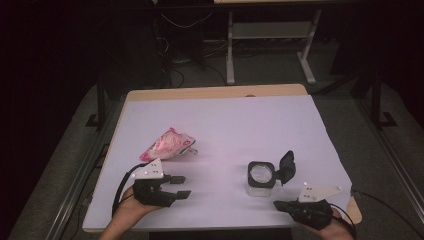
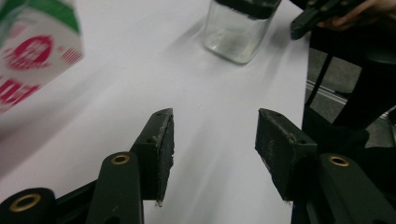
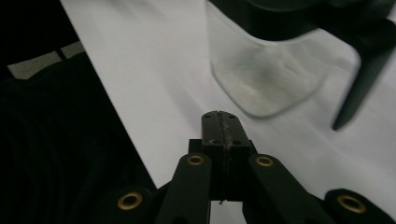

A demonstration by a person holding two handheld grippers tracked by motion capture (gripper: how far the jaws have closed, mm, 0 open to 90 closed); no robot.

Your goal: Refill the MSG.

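Observation:
A pink and white snack bag (image 1: 168, 144) lies on the left of the white table top (image 1: 225, 115). In the left gripper view the bag (image 2: 32, 51) is blurred at the upper left. My left gripper (image 1: 181, 186) sits just in front of the bag, and its jaws (image 2: 215, 144) stand open over bare table with nothing between them. A clear square jar (image 1: 262, 177) stands at the right with its black flip lid (image 1: 286, 166) hinged open. My right gripper (image 1: 278, 204) is near the front edge, close to the jar (image 3: 271, 74), jaws (image 3: 222, 123) shut and empty.
The white sheet covers a wooden table whose edge (image 1: 215, 92) shows at the back. Behind it stand a white desk frame (image 1: 270, 35) and cables on the floor. Dark floor surrounds the table. A cable (image 1: 385, 202) trails off the right gripper.

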